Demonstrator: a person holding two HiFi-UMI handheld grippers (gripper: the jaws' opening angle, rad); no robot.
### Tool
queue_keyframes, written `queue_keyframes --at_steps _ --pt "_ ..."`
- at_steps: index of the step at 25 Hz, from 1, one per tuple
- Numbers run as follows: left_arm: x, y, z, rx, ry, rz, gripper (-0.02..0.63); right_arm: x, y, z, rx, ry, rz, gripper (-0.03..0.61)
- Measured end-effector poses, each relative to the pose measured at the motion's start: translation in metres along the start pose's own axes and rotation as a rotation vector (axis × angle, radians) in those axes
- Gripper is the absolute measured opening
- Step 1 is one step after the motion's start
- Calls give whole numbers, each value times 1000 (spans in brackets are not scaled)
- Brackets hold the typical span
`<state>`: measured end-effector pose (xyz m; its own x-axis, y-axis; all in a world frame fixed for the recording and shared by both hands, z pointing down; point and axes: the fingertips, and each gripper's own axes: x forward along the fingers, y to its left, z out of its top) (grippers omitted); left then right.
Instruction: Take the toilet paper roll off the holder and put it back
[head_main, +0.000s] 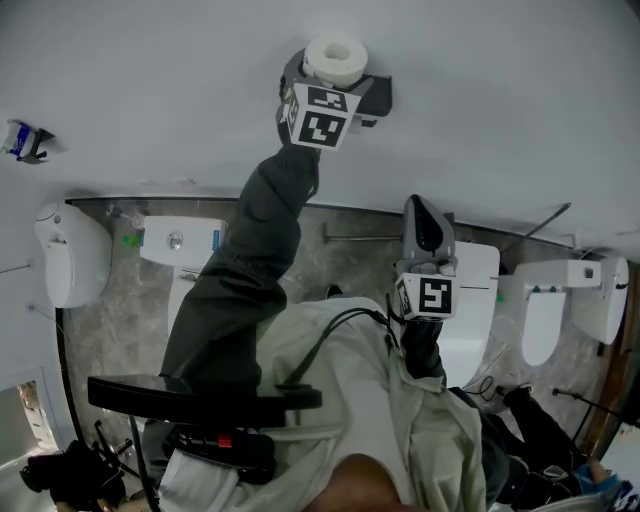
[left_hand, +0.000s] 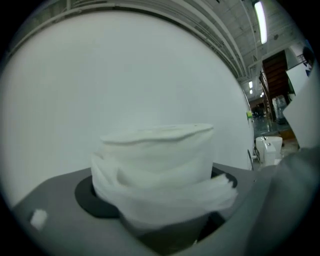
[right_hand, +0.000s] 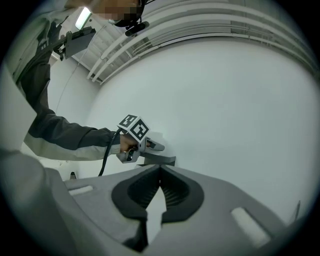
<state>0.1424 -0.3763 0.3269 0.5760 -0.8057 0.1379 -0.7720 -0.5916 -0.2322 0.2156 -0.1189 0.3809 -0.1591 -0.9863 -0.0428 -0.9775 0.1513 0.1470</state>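
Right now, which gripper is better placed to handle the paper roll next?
Left. The left gripper clamps the toilet paper roll up at the wall; the right gripper hangs lower, jaws shut and empty, away from it.

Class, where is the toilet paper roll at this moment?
In the head view the toilet paper roll is top centre against the white wall, between the jaws of the left tongs, with the dark holder at its right.
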Motion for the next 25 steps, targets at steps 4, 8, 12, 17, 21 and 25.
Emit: queue_keyframes --at_steps 4,8,12,17,21,25 --pt "1 -1 -2 29 -4 2 495 4 7 1 -9 -2 27 0" --pt "-6 9 -3 -5 -47 97 502 4 11 0 -7 -1 39 0" --pt "-20 15 -6 -21 -131 164 505 0 9 -3 -5 13 33 0" --pt "-35 13 1 -73 -202 142 505 -1 12 -9 3 33 29 0" --pt "-73 10 1 -167 -254 120 502 -2 23 -10 7 34 42 0" --pt "-126 7 -11 -191 -325 131 142 1 36 -13 18 43 59 0"
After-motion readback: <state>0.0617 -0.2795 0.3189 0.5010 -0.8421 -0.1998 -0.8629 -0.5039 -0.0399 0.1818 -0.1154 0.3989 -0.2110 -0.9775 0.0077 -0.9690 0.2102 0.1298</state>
